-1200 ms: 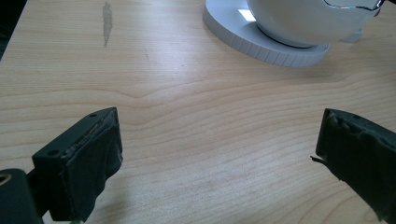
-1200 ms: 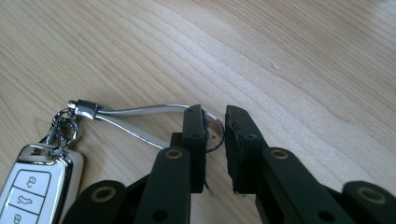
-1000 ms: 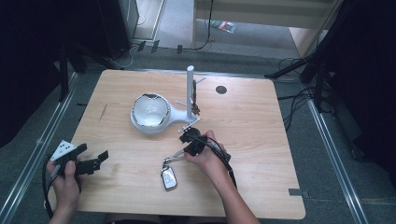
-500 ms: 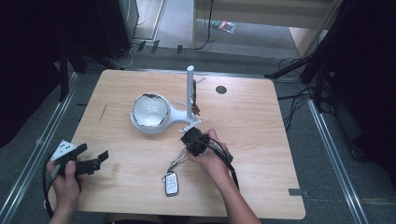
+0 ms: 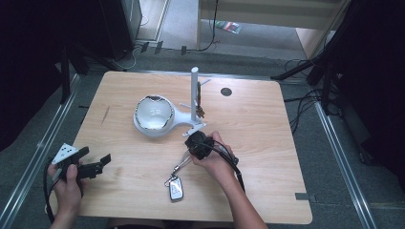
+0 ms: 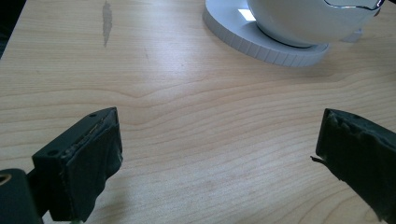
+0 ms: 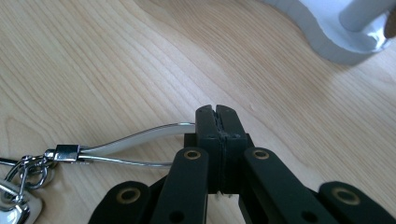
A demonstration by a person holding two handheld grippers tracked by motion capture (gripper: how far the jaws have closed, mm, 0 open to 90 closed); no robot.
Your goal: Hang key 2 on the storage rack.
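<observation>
Key fob (image 5: 176, 190): one, and it lies flat on the worktop (image 5: 267, 143) near the front edge, just in front of your right hand (image 5: 217, 160).
Strap loop (image 7: 135, 147): one, pale and thin, running from a small metal clamp at the fob's ring up into your right tongs (image 7: 219, 114); in the high view it stretches between the fob and the tongs.
Right tongs: you have them pressed together on the end of the strap loop, with no gap between the tips in the right gripper view.
Right hand pose: your forearm comes in from the bottom edge and angles toward the middle of the worktop; the tongs point away from you toward the stand's foot, close to the wood.
Left tongs (image 6: 219, 149): you hold them spread wide with nothing between them, only bare wood.
Left hand (image 5: 67, 179) pose: it sits at the front left corner of the worktop, well apart from the fob, with the tongs pointing right, low over the surface.
Stand (image 5: 195, 95): one white upright post on a white base that joins a round dish part; a small dark hook-like piece sits partway up the post, too small to tell more.
Bowl (image 5: 154, 113): one, white with a dark rim, resting on the round part of the stand, left of the post.
Worktop: one, light wood, with one dark round hole near the far right.
</observation>
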